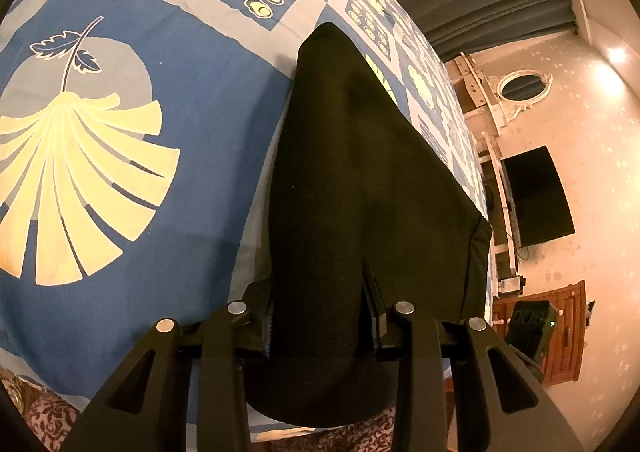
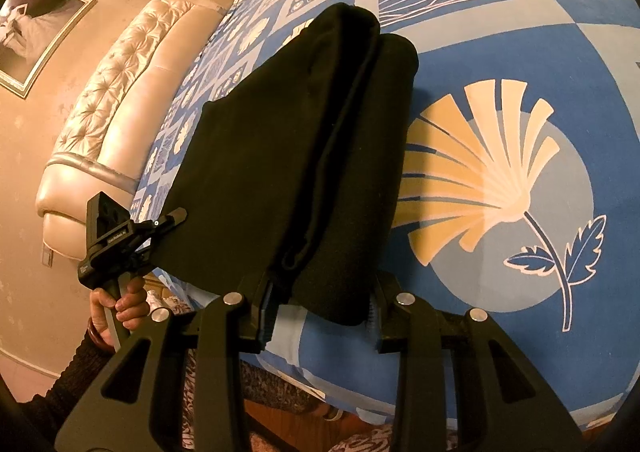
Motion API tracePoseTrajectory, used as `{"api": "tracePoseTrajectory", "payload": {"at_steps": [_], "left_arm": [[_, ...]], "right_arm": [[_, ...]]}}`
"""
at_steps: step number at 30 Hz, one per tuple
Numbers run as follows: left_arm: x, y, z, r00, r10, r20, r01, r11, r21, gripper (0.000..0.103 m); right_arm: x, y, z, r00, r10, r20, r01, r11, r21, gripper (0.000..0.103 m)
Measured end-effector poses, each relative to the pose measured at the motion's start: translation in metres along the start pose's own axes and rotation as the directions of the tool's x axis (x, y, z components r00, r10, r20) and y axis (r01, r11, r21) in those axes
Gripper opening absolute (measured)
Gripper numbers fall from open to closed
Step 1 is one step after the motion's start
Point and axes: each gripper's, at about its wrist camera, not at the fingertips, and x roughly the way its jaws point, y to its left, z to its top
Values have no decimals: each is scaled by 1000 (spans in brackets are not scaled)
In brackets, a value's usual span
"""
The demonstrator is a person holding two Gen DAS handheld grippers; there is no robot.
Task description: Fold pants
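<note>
Black pants (image 1: 360,180) lie lengthwise on the blue patterned bed sheet (image 1: 120,52), the near end lifted off the bed edge. In the left wrist view my left gripper (image 1: 320,316) is shut on the near end of the pants, the cloth bunched between its fingers and hanging below. In the right wrist view my right gripper (image 2: 320,304) is shut on the other near corner of the pants (image 2: 288,148), where a folded seam runs away from me. The left gripper (image 2: 120,240) shows at the left, held by a hand, its tip at the pants' edge.
A padded cream headboard (image 2: 120,100) runs along the far left side of the bed sheet (image 2: 520,52). A dark TV (image 1: 536,196), a wooden cabinet (image 1: 560,332) and a wall stand beyond the bed. A patterned rug (image 1: 44,424) lies below the bed edge.
</note>
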Motion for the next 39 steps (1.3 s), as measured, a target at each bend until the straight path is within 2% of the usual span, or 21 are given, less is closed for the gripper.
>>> {"api": "tracePoseTrajectory", "payload": {"at_steps": [1, 2, 3, 5, 6, 9, 10, 14, 17, 20, 22, 25, 28, 32, 33, 34, 35, 36, 37, 39], "left_arm": [[1, 0, 0, 1000, 1, 3, -1, 1000, 6, 36], [2, 0, -1, 1000, 9, 6, -9, 1000, 14, 42], [4, 0, -1, 1000, 25, 10, -26, 999, 27, 45], [7, 3, -2, 1000, 30, 10, -30, 999, 36, 61], [8, 6, -3, 1000, 6, 2, -6, 1000, 26, 64], [4, 8, -2, 1000, -16, -3, 16, 999, 29, 72], [1, 7, -2, 1000, -6, -1, 6, 999, 45, 73], [-12, 1, 0, 1000, 30, 7, -31, 988, 148, 73], [-18, 2, 10, 1000, 20, 18, -23, 986, 165, 73], [-18, 7, 30, 999, 4, 35, -10, 987, 157, 74], [-10, 10, 46, 999, -18, 38, 13, 988, 151, 75], [10, 14, 66, 999, -34, 8, 32, 989, 142, 75], [31, 8, 78, 1000, -19, -22, 23, 980, 196, 75], [48, 0, 95, 997, -67, -39, 74, 973, 218, 75], [51, -1, 98, 996, -77, -43, 85, 973, 217, 74], [54, -2, 101, 995, -81, -52, 90, 972, 218, 58], [59, -1, 103, 997, -49, -62, 62, 973, 222, 40], [63, 1, 106, 996, -38, -76, 54, 974, 219, 39], [65, 4, 108, 995, -51, -84, 67, 975, 214, 33], [63, 4, 109, 995, -63, -81, 81, 970, 228, 29]], "right_arm": [[0, -1, -1, 1000, -1, 0, 1, 1000, 0, 35], [1, -2, 0, 1000, -6, -3, 6, 1000, -1, 36], [3, -3, 0, 1000, -9, -8, 9, 1000, -3, 41], [4, -7, -3, 1000, -4, -12, 4, 1000, 1, 50], [3, -9, -3, 1000, 7, -7, -6, 1000, 14, 61], [-4, -18, -8, 997, 78, -9, -77, 996, 38, 69], [-8, -22, -9, 996, 93, -7, -92, 995, 49, 73], [-27, -47, -2, 985, 167, 35, -170, 978, 118, 77], [-28, -60, 16, 979, 200, 48, -205, 967, 150, 79], [-16, -65, 37, 979, 200, 27, -202, 968, 151, 79], [-7, -67, 47, 981, 192, 17, -192, 969, 152, 79], [9, -73, 60, 974, 227, 5, -224, 957, 186, 79], [16, -76, 71, 965, 263, 15, -260, 943, 210, 79], [24, -76, 80, 953, 303, 8, -296, 927, 230, 80], [27, -73, 82, 951, 308, -3, -300, 927, 225, 80], [29, -70, 83, 951, 310, -18, -299, 930, 213, 73], [31, -66, 83, 953, 300, -38, -288, 938, 194, 65], [35, -64, 85, 959, 277, -55, -263, 947, 185, 47], [38, -64, 84, 962, 265, -62, -250, 950, 188, 42], [38, -65, 84, 960, 276, -48, -261, 944, 200, 38]]}}
